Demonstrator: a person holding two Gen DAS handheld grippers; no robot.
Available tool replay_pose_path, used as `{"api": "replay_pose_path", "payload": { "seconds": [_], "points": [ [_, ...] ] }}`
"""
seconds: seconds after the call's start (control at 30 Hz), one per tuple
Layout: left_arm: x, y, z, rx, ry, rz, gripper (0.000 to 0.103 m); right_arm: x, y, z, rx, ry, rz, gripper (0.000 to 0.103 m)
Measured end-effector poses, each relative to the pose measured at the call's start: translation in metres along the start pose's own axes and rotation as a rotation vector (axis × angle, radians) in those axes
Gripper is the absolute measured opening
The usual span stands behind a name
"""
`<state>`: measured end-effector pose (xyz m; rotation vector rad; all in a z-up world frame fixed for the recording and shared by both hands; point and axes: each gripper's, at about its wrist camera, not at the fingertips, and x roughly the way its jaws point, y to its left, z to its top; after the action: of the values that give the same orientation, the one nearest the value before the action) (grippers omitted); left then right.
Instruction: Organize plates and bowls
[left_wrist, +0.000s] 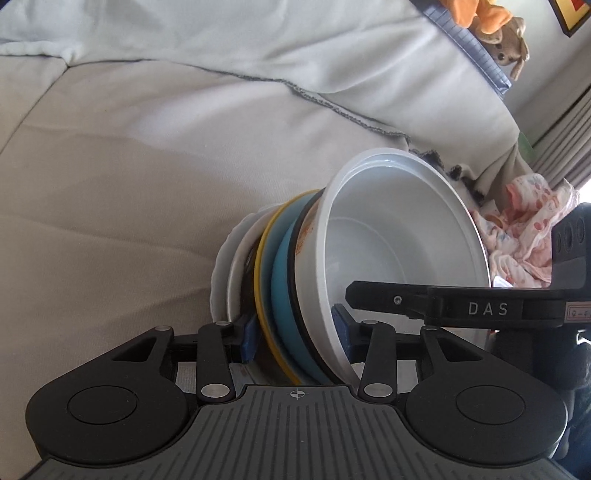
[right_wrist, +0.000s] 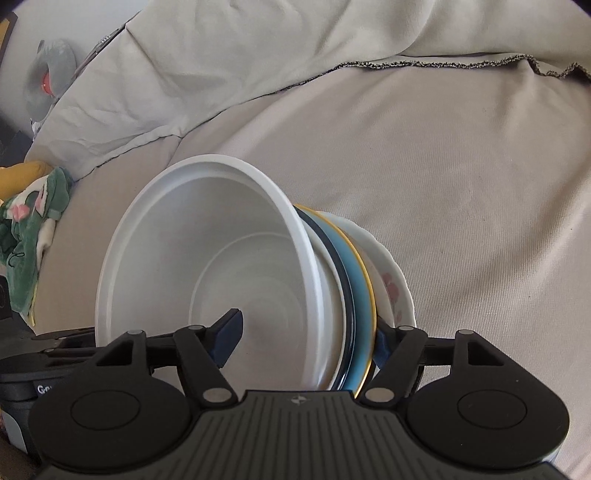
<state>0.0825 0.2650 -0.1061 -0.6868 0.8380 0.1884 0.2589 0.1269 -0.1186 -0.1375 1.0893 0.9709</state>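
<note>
White bowl (left_wrist: 402, 236) and the plates (left_wrist: 280, 273) nested behind it stand on edge over the grey sofa cover (left_wrist: 110, 184), because your left gripper (left_wrist: 295, 332) and right gripper (right_wrist: 306, 339) each clamp the stack across its near rim.

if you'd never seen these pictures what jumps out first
The stack of dishes held on edge in the middle of both views: a white bowl faces the cameras, with a blue plate with a yellow rim and a white scalloped plate nested behind it. The left gripper and right gripper each straddle its lower edge. Behind lies a pale sofa cover.
</note>
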Motion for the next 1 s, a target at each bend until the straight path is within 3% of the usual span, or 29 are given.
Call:
{"api": "replay_pose_path", "payload": {
  "seconds": [0.1, 0.33, 0.57, 1.0],
  "points": [
    [-0.001, 0.004, 0.000, -0.012, -0.002, -0.014, 0.044, -0.003, 0.002, -0.002, -0.006, 0.008, -0.011, 0.066],
    [-0.003, -0.008, -0.003, 0.064, -0.031, 0.033, 0.044, -0.007, 0.005, -0.011, -0.066, 0.006, -0.027, 0.062],
    [-0.008, -0.003, -0.002, 0.054, -0.056, 0.028, 0.045, -0.010, 0.020, -0.028, -0.162, 0.009, -0.043, 0.062],
    [-0.009, -0.010, -0.006, 0.101, -0.067, 0.032, 0.045, -0.002, 0.013, -0.025, -0.142, -0.048, -0.034, 0.070]
  ]
}}
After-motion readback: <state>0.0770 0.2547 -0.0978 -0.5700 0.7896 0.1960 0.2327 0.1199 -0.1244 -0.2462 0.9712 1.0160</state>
